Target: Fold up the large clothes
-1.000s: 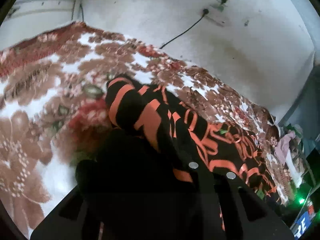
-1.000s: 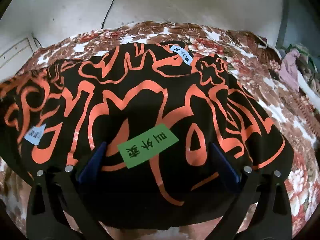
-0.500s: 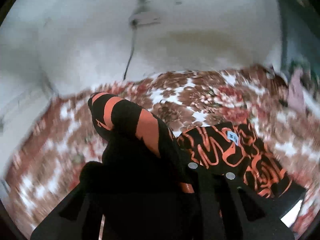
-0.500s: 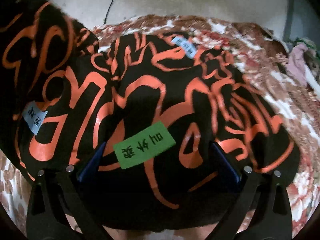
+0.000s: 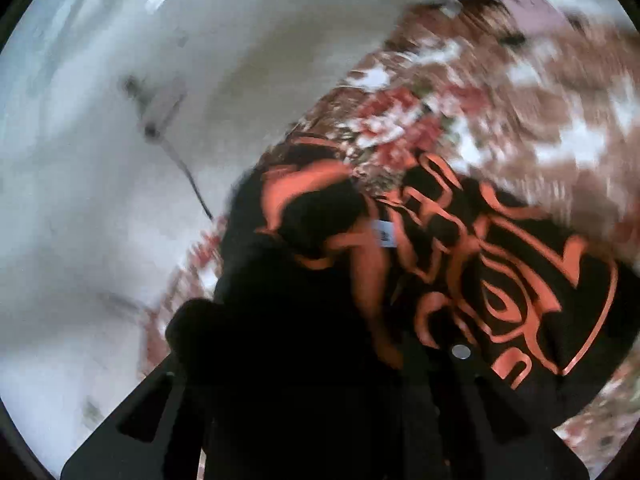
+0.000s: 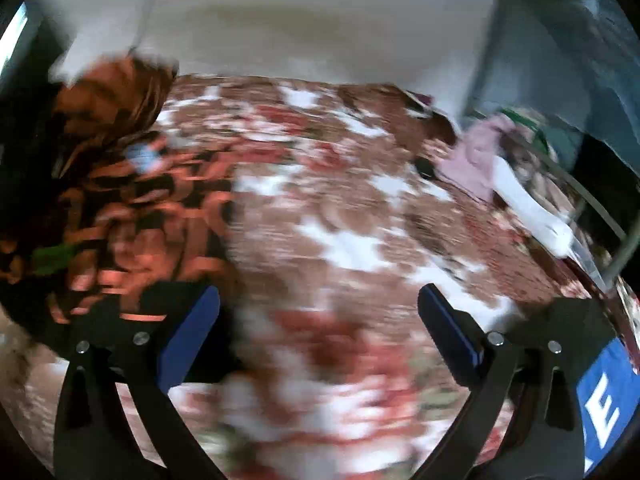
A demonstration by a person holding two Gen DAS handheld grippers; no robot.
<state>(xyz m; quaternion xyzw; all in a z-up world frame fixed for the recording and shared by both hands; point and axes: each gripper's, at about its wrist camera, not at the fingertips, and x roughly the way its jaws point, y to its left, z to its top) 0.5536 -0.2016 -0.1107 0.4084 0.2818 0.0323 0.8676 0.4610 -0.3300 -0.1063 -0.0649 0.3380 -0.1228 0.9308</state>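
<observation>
Black-and-orange garment (image 5: pixel 500 280) lies on a floral bedspread (image 6: pixel 340 208), one bunched part clamped in the left gripper (image 5: pixel 400 344) (blurred); the right gripper (image 6: pixel 318 320) gapes wide, empty.

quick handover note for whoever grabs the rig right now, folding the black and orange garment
Left gripper: jaws shut on a fold of the black and orange garment, carrying it across.
Right gripper: jaws open, nothing held, over the floral blanket.
Garment lies on the blanket, to the right gripper's left.
Done: one fold under way.
Left: lay that fold down, release, then finish folding.
</observation>
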